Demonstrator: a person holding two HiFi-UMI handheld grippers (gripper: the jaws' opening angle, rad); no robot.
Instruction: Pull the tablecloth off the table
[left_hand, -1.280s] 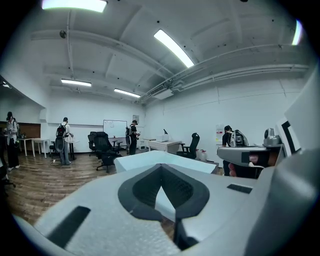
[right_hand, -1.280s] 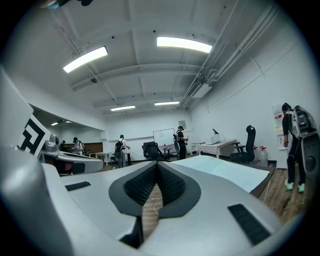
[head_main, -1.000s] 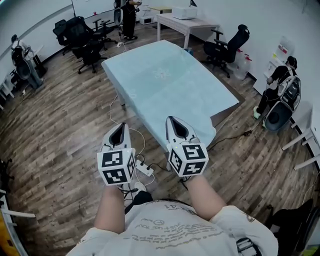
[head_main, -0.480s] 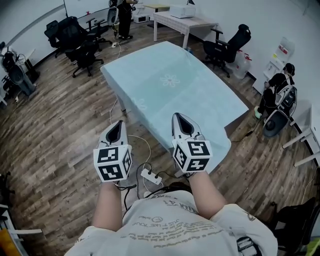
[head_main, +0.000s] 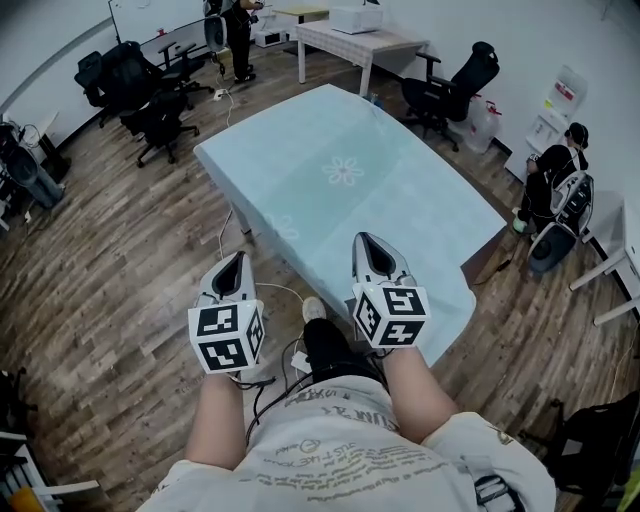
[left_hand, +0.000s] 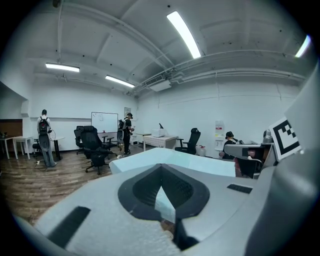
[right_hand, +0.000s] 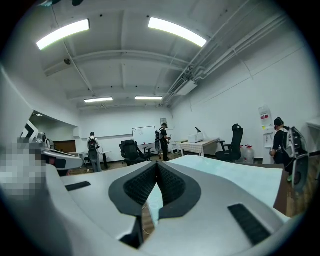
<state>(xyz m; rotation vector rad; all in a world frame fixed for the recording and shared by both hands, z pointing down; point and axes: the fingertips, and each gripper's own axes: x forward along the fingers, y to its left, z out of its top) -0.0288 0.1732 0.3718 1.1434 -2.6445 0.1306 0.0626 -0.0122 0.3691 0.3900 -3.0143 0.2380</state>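
Near tablecloth (head_main: 350, 170), left tongs (head_main: 235, 260), right tongs (head_main: 369, 241) closed, empty; ceiling lights (left_hand: 184, 34) only in gripper views.

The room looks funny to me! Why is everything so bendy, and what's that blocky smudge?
Head view: a wide lens curves the floor around the tablecloth. Left gripper view: dark rounded corners, ceiling light glaring white. Right gripper view: same bulge; the blocky patch at left was added later to hide a face.
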